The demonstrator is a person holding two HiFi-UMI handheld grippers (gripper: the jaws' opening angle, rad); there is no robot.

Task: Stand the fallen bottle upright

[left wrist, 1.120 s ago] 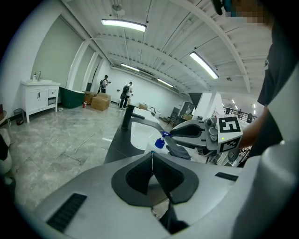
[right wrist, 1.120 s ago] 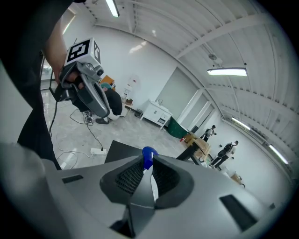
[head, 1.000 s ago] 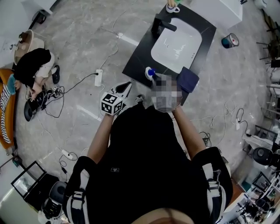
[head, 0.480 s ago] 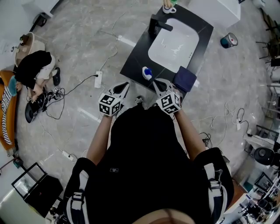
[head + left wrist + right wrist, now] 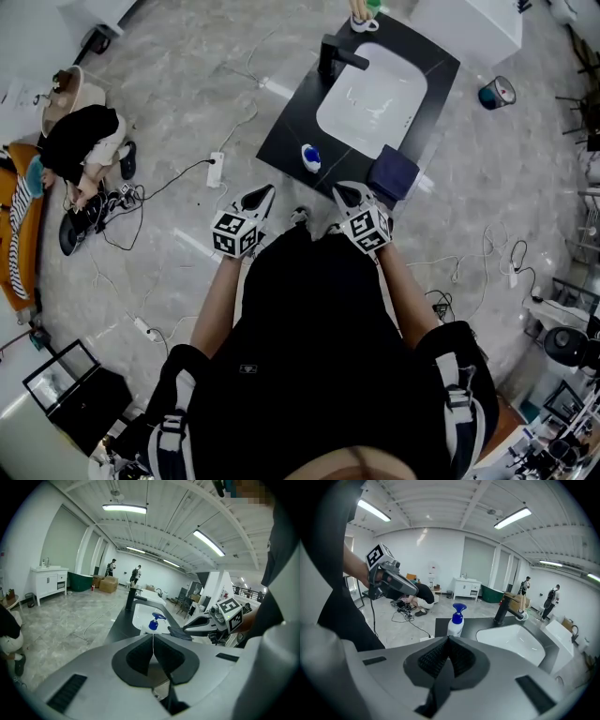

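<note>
A white bottle with a blue pump top (image 5: 310,157) stands upright on the near left corner of the black counter (image 5: 286,131). It also shows ahead in the left gripper view (image 5: 153,622) and the right gripper view (image 5: 456,620). My left gripper (image 5: 265,192) hangs just short of the counter's near edge, jaws shut and empty. My right gripper (image 5: 342,189) is beside it, a little to the right of the bottle, also shut and empty. Neither gripper touches the bottle.
A white sink (image 5: 375,94) with a black faucet (image 5: 336,54) fills the counter's middle. A dark blue cloth (image 5: 394,173) lies on the near right corner, and a cup (image 5: 366,17) is at the back. A power strip (image 5: 214,167) and cables lie on the floor to the left.
Both grippers have drawn back slightly from the counter toward my body. The bottle stands upright throughout.
</note>
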